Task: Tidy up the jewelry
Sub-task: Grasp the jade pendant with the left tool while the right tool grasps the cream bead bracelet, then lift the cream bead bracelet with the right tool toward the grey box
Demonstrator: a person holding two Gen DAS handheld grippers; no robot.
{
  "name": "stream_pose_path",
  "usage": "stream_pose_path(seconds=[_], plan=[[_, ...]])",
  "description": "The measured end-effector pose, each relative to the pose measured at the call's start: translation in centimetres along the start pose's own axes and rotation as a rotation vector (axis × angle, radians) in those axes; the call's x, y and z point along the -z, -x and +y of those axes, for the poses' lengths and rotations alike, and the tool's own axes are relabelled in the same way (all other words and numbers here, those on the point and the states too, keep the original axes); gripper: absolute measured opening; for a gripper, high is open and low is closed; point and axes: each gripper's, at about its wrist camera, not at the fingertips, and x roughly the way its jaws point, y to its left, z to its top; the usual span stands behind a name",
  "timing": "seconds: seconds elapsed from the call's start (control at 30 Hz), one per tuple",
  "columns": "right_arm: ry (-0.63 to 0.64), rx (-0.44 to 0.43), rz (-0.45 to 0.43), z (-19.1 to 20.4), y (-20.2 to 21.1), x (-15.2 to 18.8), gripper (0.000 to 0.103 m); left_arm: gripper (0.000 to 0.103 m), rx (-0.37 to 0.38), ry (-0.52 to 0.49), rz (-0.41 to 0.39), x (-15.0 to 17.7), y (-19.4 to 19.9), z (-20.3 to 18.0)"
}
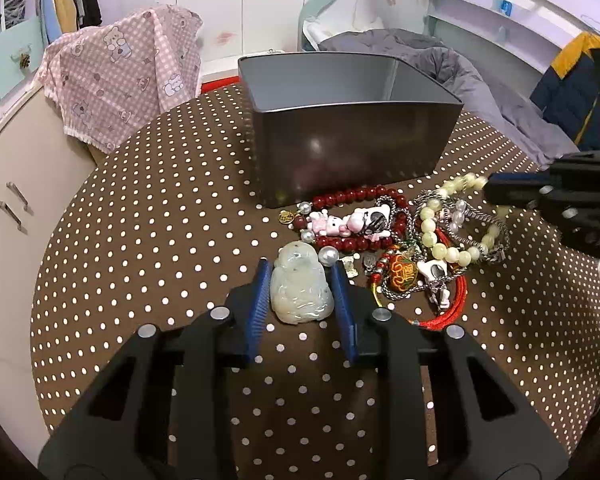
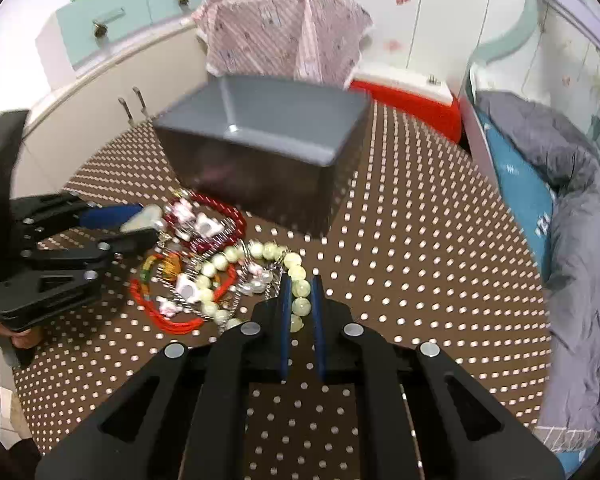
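Left wrist view: the left gripper (image 1: 302, 280) has its two blue jaws clamped on one pale jade pendant (image 1: 300, 290), pads pressing both its sides, low over the dotted desk (image 1: 140, 240). Just beyond sits the jewelry pile (image 1: 396, 240): one red bead bracelet (image 1: 352, 196), one pale bead bracelet (image 1: 452, 248), one red cord (image 1: 448, 312), one pink-and-white charm (image 1: 352, 222), and silver chain tangled through. One grey box (image 1: 352, 120), open at the top, stands right behind the pile. At the right edge the right gripper (image 1: 496, 192) reaches in, its tip at the pale beads.

Right wrist view, and it's blurred with motion: the right gripper (image 2: 302, 284) has its two jaws nearly together, clamped on a bead of the pale bead bracelet (image 2: 300, 288), the rest of the strand looping back into the pile (image 2: 204, 264). The red cord (image 2: 168, 316) lies at the near left, the red bead bracelet (image 2: 228, 216) by the box (image 2: 260, 140). On the left, the left gripper (image 2: 140, 220) pinches the pendant (image 2: 144, 216) beside the pile. One bed (image 2: 572, 200) with grey bedding runs along the right.
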Motion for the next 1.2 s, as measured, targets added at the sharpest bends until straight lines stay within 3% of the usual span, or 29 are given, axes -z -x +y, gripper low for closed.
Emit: stream_pose_path(seconds=[0.27, 0.3, 0.37, 0.67, 0.73, 0.77, 0.87, 0.93, 0.97, 1.03, 1.1, 1.2], plan=[[0.008, -0.021, -0.114, -0.4, 4.8, -1.1, 0.008, 0.028, 0.027, 0.041, -0.022, 1.1, 1.4, -0.5], [0.006, -0.026, -0.121, -0.5, 5.0, -1.1, 0.008, 0.026, 0.031, 0.049, -0.026, 1.1, 1.7, -0.3], [-0.016, -0.053, -0.139, -1.0, 5.7, -1.2, 0.008, 0.013, 0.042, 0.069, -0.046, 1.1, 2.6, -0.1], [-0.078, -0.126, -0.192, -1.7, 7.2, -1.5, 0.008, 0.015, 0.013, 0.042, -0.055, 0.9, 3.5, -0.5], [-0.086, -0.134, -0.183, -1.7, 6.7, -1.5, 0.008, 0.049, -0.031, 0.02, -0.047, 1.2, 3.2, -0.9], [-0.091, -0.138, -0.179, -1.7, 6.5, -1.4, 0.008, 0.082, -0.046, 0.022, -0.055, 1.3, 3.2, -1.1], [-0.105, -0.159, -0.18, -1.7, 6.4, -1.2, 0.008, 0.085, -0.035, 0.034, -0.048, 1.3, 2.8, -1.6], [-0.107, -0.164, -0.185, -1.7, 6.6, -1.2, 0.008, 0.084, -0.067, 0.025, -0.025, 1.4, 2.0, -1.8], [-0.109, -0.167, -0.188, -1.8, 6.8, -1.3, 0.008, 0.068, -0.068, 0.019, -0.001, 1.5, 1.4, -1.9], [-0.121, -0.19, -0.204, -2.1, 7.3, -1.4, 0.008, 0.057, -0.059, 0.019, 0.009, 1.6, 1.2, -2.1], [-0.135, -0.217, -0.222, -2.4, 7.7, -1.6, 0.008, 0.034, -0.044, -0.01, 0.008, 1.5, 1.3, -2.5], [-0.139, -0.233, -0.244, -2.5, 8.4, -2.1, 0.008, 0.028, -0.025, -0.018, 0.015, 1.5, 1.5, -2.6]])
